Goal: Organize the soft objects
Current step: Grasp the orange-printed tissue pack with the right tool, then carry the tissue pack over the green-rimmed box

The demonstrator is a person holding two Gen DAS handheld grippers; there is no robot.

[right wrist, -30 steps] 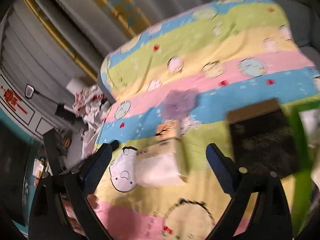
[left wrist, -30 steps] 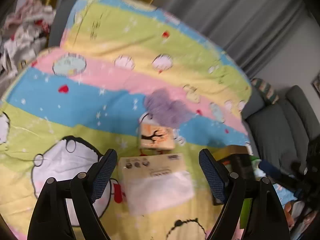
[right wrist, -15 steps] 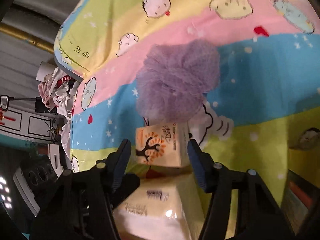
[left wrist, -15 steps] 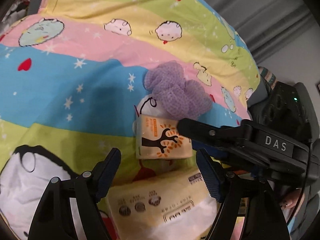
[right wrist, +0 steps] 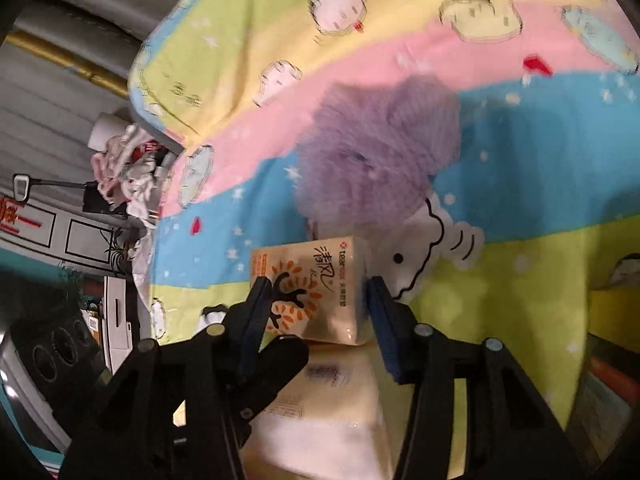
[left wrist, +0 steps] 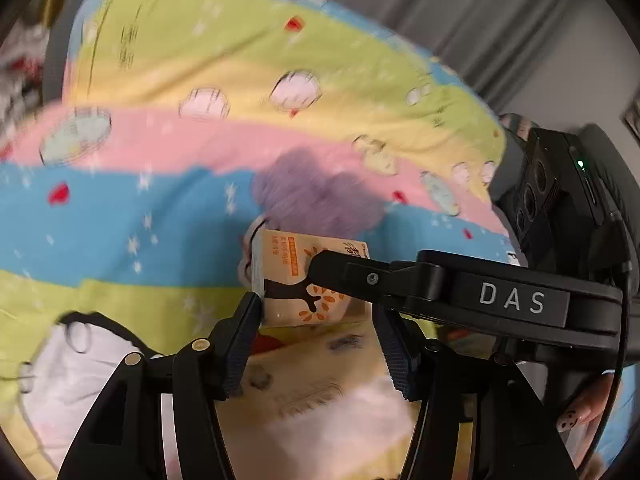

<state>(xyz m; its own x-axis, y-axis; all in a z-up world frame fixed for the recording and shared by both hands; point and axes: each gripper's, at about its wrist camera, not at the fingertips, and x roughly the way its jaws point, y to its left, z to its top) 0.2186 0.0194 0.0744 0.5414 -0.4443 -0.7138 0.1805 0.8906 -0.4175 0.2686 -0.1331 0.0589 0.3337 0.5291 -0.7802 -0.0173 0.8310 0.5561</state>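
A small cream tissue pack with an orange and black tree print (left wrist: 290,280) (right wrist: 316,292) lies on the striped cartoon blanket (left wrist: 120,216) (right wrist: 540,184). My left gripper (left wrist: 316,320) and my right gripper (right wrist: 316,300) are both shut on this pack, each with one pad on either side. The right gripper's arm crosses the left wrist view. A purple mesh bath pouf (left wrist: 316,196) (right wrist: 380,144) lies just beyond the pack. A larger yellow tissue pack (left wrist: 320,384) (right wrist: 332,420) lies under both grippers.
Grey curtains (left wrist: 460,12) hang behind the bed. A heap of clothes (right wrist: 128,168) sits off the bed's left edge. A dark box (right wrist: 608,380) lies at the right edge.
Both grippers have come in from above the bed and closed their jaws onto the small tree-print tissue pack. The views are blurred by motion.
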